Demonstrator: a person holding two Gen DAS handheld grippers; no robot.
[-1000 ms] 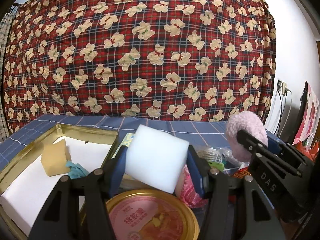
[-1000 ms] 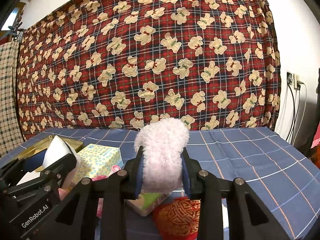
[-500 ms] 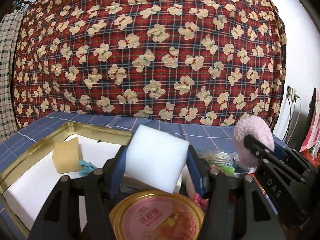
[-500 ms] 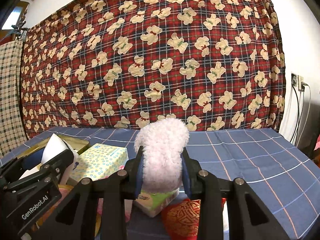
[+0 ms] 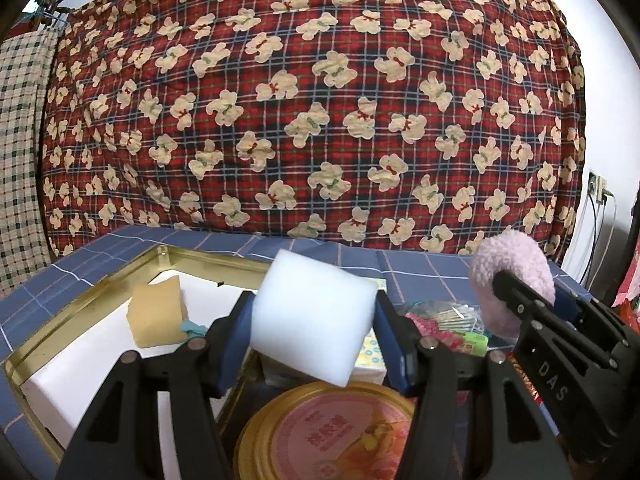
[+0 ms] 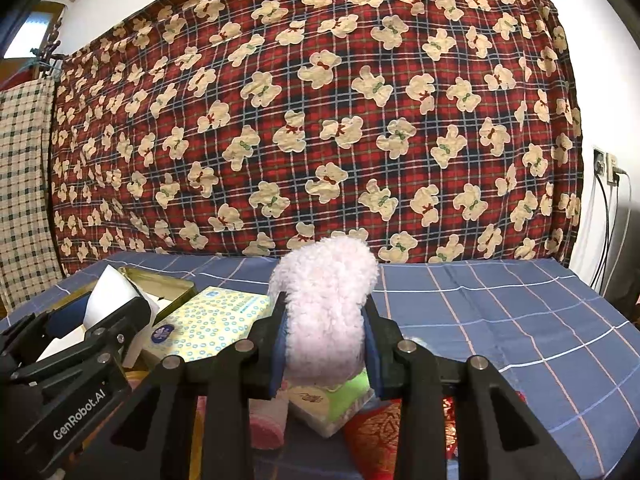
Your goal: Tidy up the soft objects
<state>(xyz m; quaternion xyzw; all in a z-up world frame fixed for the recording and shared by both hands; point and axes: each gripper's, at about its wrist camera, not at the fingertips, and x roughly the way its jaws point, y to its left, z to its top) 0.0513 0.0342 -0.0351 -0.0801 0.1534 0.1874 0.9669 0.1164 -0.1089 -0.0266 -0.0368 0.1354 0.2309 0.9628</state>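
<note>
Your left claw (image 5: 314, 320) is clamped on the white foam block (image 5: 312, 316), its blue pads pressing the block's two side faces; the block sits tilted between them, one corner low. Your right claw (image 6: 325, 332) is closed on the pink fluffy pad (image 6: 326, 308), which bulges above the pads and pinches in where they bite.

Both pieces look very light and springy. The foam should squash instead of slipping, so a firm squeeze across flat faces, near the middle, is the safest hold; a corner grip would likely let it twist. The fluffy pad will probably compress a lot, so take it across its thick middle as you have it now.

Just below and left of the foam lies the gold tin (image 5: 48, 344) with its white lining, a yellow sponge (image 5: 158, 312) already inside beside a bit of teal. Nearer you sits a round lid (image 5: 332, 432). Under the right claw lie a dotted tissue box (image 6: 204, 324) and a green packet (image 6: 340, 400), all on the blue checked counter (image 6: 500, 312).
</note>
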